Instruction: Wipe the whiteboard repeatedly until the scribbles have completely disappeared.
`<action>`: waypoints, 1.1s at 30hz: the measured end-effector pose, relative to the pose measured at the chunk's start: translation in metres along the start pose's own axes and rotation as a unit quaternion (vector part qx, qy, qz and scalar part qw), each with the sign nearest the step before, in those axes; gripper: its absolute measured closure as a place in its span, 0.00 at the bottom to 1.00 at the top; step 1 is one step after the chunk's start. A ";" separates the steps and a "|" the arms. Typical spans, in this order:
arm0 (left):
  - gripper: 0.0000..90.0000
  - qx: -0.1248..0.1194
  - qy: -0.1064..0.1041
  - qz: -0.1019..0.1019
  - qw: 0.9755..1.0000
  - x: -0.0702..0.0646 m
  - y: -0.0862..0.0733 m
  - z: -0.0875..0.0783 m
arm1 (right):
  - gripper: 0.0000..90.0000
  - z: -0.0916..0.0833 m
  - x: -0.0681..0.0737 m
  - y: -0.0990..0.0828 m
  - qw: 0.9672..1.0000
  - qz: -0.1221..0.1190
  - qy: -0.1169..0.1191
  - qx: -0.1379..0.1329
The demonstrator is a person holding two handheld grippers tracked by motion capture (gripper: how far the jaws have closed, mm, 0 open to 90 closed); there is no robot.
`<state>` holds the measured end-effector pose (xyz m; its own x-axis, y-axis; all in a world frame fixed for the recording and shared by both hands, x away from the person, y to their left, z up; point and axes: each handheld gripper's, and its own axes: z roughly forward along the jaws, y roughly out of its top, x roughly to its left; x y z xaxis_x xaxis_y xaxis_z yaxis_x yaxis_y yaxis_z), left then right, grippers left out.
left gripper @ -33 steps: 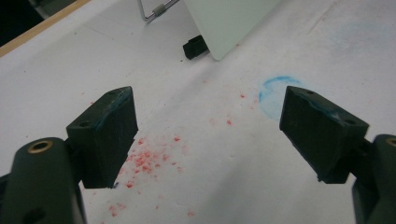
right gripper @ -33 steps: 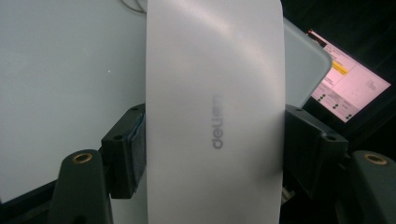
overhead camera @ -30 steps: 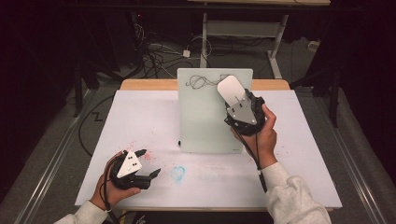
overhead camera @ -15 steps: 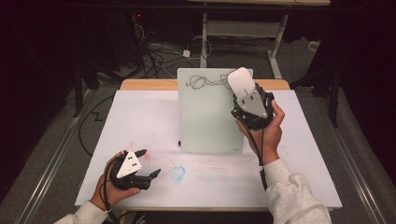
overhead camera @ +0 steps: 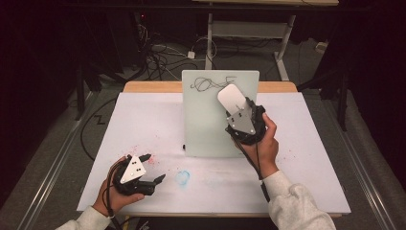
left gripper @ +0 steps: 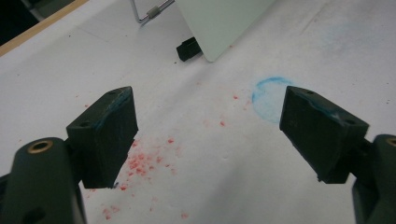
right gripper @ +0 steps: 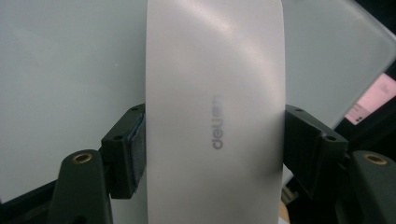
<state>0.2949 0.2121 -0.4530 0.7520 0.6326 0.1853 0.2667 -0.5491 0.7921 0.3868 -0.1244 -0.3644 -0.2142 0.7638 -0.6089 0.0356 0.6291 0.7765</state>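
Eraser [right gripper: 215, 112] reads "deli"; right gripper [overhead camera: 238, 116] clamped on its sides, against the whiteboard [overhead camera: 206, 124] by the black scribble [overhead camera: 207, 84]. Moved down-left vs. half a sec ago. Left gripper [overhead camera: 152, 168] jaws apart, unmoved.

Left gripper [left gripper: 208, 135] jaws spread wide over white table [left gripper: 201, 186], red specks [left gripper: 140, 163] and blue ring [left gripper: 268, 100] between them
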 end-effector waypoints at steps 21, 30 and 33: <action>0.20 0.000 -0.002 0.002 1.000 -0.001 0.000 0.000 | 0.35 -0.006 -0.013 -0.023 0.999 0.039 -0.007 0.007; 0.20 -0.010 -0.004 0.001 1.000 0.000 0.001 -0.003 | 0.35 0.004 -0.032 0.009 0.997 0.071 -0.034 0.003; 0.20 -0.009 -0.003 0.003 1.000 -0.001 0.001 -0.003 | 0.35 0.005 -0.029 0.015 0.997 0.073 -0.031 0.000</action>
<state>0.2924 0.2130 -0.4505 0.7564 0.6269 0.1864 0.2517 -0.5421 0.8017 0.3990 -0.1368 -0.3359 -0.1457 0.8546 -0.4984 0.0629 0.5108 0.8574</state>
